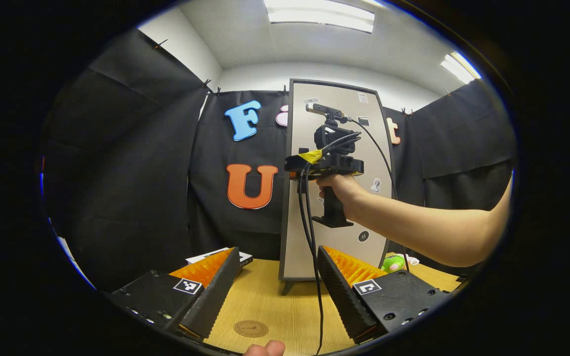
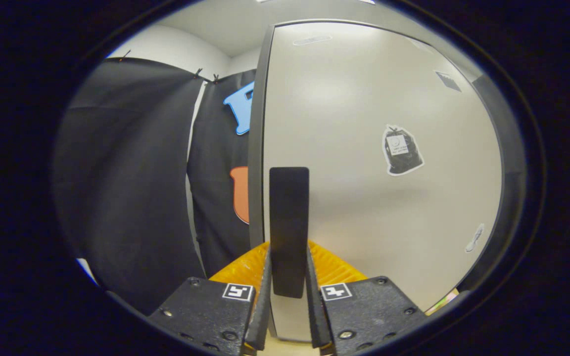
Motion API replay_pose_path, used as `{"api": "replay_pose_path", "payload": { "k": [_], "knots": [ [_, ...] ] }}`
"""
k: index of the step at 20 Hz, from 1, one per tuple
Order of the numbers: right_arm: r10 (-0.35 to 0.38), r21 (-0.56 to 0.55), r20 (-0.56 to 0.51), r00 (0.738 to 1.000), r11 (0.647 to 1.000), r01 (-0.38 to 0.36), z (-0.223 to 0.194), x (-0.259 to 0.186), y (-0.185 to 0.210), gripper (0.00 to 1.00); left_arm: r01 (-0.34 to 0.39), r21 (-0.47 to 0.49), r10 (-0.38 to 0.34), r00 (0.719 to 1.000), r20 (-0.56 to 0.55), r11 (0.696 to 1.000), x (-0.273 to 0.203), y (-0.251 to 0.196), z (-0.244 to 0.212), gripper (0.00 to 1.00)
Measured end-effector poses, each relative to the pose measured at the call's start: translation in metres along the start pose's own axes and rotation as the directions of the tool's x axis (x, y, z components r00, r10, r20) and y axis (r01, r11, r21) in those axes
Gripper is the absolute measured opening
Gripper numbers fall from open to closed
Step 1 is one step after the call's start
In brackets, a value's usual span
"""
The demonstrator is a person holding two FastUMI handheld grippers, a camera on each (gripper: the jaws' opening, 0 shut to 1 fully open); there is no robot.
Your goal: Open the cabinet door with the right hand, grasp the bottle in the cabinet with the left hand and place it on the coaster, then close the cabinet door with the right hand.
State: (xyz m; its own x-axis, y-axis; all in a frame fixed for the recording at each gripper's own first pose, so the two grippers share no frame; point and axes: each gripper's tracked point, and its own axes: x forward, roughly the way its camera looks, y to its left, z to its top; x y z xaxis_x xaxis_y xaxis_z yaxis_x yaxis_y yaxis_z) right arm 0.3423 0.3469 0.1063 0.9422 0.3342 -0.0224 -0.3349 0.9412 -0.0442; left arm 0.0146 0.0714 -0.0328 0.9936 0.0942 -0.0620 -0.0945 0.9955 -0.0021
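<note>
1. Right gripper view, nearest first: the right gripper (image 2: 289, 277) has both fingers pressed on the dark upright handle (image 2: 289, 230) of the cabinet door (image 2: 364, 148), one finger on each side. I judge it holds there so the door can be swung out by the handle.
2. Behind the handle, the pale door panel is flush in its dark frame, so the door looks shut and the opening step is just starting.
3. Left gripper view, nearest first: the left gripper (image 1: 277, 282) hangs low over the wooden surface (image 1: 275, 301) with its fingers spread wide and nothing between them. That reads as waiting, ready to reach in.
4. A round coaster (image 1: 251, 328) lies on the surface just below and between those fingers, well in front of the cabinet.
5. Farther off, a hand (image 1: 342, 190) holds the other gripper up against the door, well above the surface.
6. No bottle can be seen; by the task it sits inside the cabinet, behind the shut door and beyond both grippers.
</note>
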Motion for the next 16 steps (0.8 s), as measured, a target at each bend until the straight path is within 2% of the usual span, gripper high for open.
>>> {"api": "replay_pose_path", "payload": {
  "k": [5,12,16],
  "knots": [
    [0.036,0.005,0.010,0.999,0.999,-0.036,0.000,-0.005,0.001,0.25,-0.003,0.010,0.003,1.000,0.008,1.000,0.000,0.000,0.004,0.95],
    [0.088,0.000,0.013,0.996,0.996,-0.088,0.002,-0.040,0.008,0.25,-0.005,0.013,0.005,1.000,0.012,1.000,-0.006,-0.004,0.005,0.95],
    [0.116,0.013,0.014,0.993,0.993,-0.117,-0.001,-0.084,0.002,0.25,0.004,0.010,-0.005,1.000,0.019,1.000,-0.013,-0.009,0.010,0.95]
  ]
}}
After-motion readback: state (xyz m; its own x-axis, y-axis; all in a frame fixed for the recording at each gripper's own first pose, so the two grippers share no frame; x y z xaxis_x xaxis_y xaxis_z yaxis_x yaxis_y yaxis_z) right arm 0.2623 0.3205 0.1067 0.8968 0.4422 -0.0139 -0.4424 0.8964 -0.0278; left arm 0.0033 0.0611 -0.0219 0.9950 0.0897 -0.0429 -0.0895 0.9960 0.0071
